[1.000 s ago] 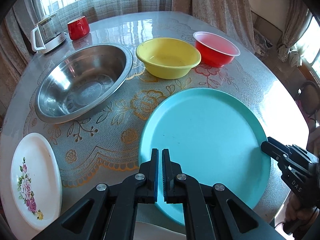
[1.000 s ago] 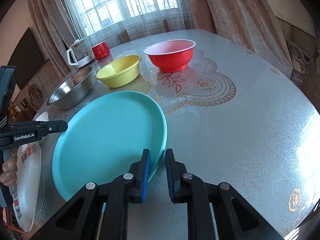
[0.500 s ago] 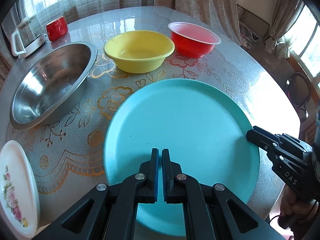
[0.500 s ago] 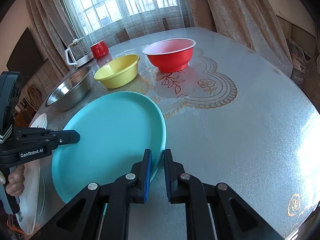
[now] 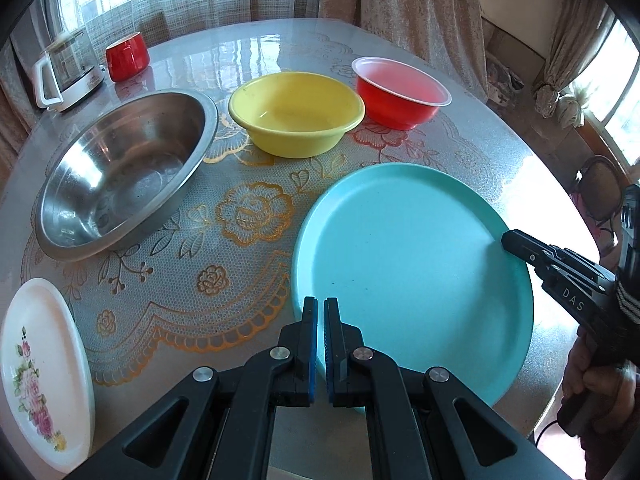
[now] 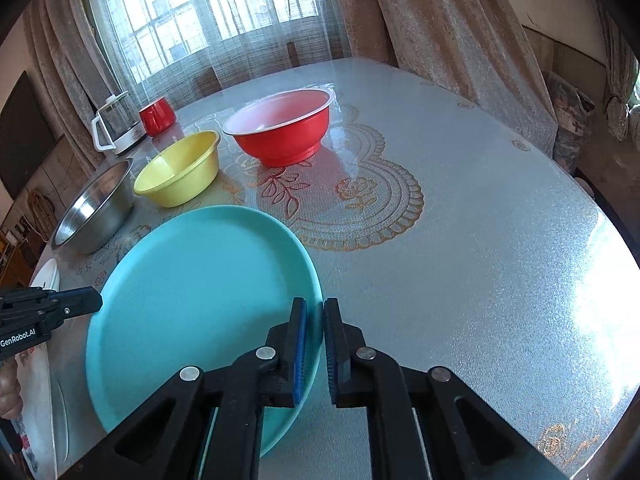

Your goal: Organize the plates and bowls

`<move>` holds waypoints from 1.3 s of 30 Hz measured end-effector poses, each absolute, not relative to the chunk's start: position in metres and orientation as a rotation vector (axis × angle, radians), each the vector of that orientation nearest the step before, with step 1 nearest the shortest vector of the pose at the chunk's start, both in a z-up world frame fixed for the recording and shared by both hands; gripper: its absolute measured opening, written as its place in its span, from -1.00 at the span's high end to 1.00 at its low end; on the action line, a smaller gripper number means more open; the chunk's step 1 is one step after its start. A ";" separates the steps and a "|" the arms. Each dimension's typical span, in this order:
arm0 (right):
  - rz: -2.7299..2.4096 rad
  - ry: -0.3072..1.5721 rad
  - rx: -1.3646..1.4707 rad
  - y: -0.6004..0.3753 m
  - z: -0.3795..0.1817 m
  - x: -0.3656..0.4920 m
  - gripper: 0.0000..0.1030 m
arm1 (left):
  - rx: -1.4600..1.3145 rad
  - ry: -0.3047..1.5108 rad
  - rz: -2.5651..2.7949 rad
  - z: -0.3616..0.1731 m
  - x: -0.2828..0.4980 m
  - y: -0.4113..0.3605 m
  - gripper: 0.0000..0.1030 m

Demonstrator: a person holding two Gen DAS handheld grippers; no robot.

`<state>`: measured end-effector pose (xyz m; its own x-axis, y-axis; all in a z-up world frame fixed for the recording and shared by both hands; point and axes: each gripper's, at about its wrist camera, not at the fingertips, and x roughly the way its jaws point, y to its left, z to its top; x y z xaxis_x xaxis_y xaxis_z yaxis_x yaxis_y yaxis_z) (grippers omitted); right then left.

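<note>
bright window daylight — white glare on the glossy table, sharp focus, fisheye-bent dark corners

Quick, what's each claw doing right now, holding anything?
Left claw: closed on the near rim of the turquoise plate.
Right claw: closed on the same plate's right rim.

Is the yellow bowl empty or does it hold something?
Empty. The left wrist view looks into the yellow bowl and shows only its bare, glossy bottom; nothing lies inside it.
</note>
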<state>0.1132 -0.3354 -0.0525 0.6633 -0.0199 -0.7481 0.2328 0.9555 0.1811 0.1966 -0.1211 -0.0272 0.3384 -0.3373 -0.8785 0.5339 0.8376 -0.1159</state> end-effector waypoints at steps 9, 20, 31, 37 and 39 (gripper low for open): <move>-0.154 0.843 0.280 -0.342 -0.052 0.126 0.83 | 0.201 1.099 -0.602 -0.039 0.191 -0.145 0.94; -0.212 0.845 0.238 -0.344 -0.051 0.141 0.80 | 0.176 1.091 -0.584 -0.038 0.196 -0.169 0.94; -0.194 0.844 0.285 -0.349 -0.053 0.136 0.78 | 0.160 1.052 -0.484 -0.029 0.188 -0.142 0.94; -0.195 0.842 0.286 -0.349 -0.053 0.136 0.77 | 0.187 1.062 -0.462 -0.037 0.183 -0.144 0.94; -0.194 0.845 0.287 -0.349 -0.052 0.136 0.77 | 0.191 1.060 -0.459 -0.039 0.179 -0.145 0.94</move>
<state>0.1358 -0.3489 -0.0525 0.6494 -0.0550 -0.7585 0.2811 0.9441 0.1723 0.1793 -0.1447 -0.0386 0.4060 -0.2711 -0.8727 0.4511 0.8900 -0.0666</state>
